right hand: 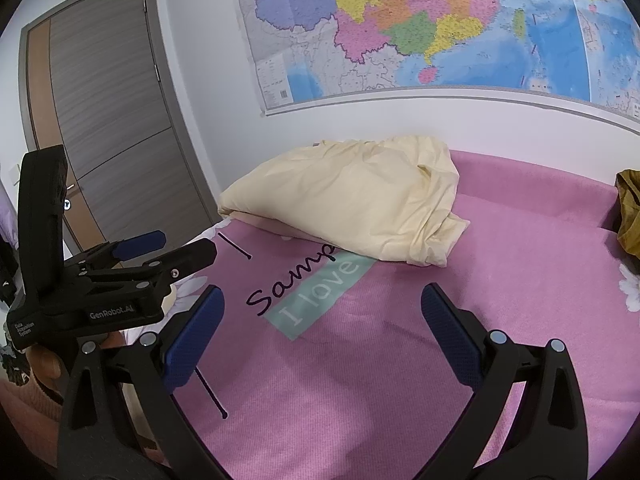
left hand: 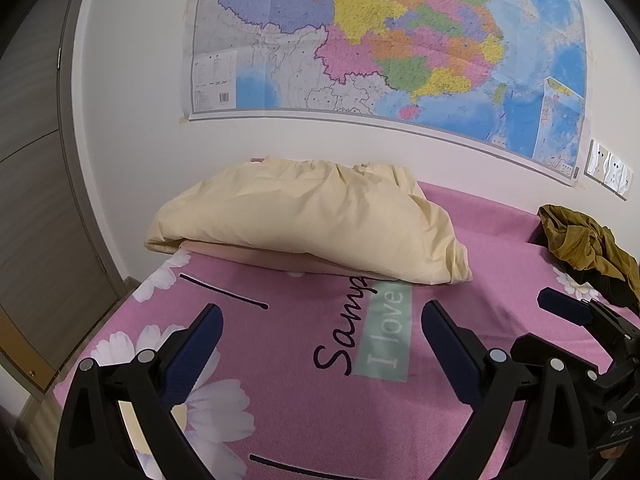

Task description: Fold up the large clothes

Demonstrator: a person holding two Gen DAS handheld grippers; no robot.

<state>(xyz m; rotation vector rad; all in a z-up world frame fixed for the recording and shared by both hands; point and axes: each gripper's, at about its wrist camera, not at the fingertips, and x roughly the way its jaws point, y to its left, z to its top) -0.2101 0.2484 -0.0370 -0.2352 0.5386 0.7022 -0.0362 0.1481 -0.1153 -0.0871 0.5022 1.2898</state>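
Observation:
An olive-brown garment (left hand: 580, 244) lies crumpled at the far right of the pink bed; only its edge shows in the right wrist view (right hand: 629, 208). My left gripper (left hand: 322, 316) is open and empty above the pink sheet (left hand: 312, 400). It also shows from the side in the right wrist view (right hand: 176, 246). My right gripper (right hand: 322, 300) is open and empty above the sheet (right hand: 360, 380). It appears at the right edge of the left wrist view (left hand: 568, 304), close to the garment.
A cream pillow (left hand: 304, 216) lies at the head of the bed against the white wall, under a large map (left hand: 400, 40). A grey-brown door (right hand: 108, 120) stands to the left. Wall sockets (left hand: 610, 172) sit at the right.

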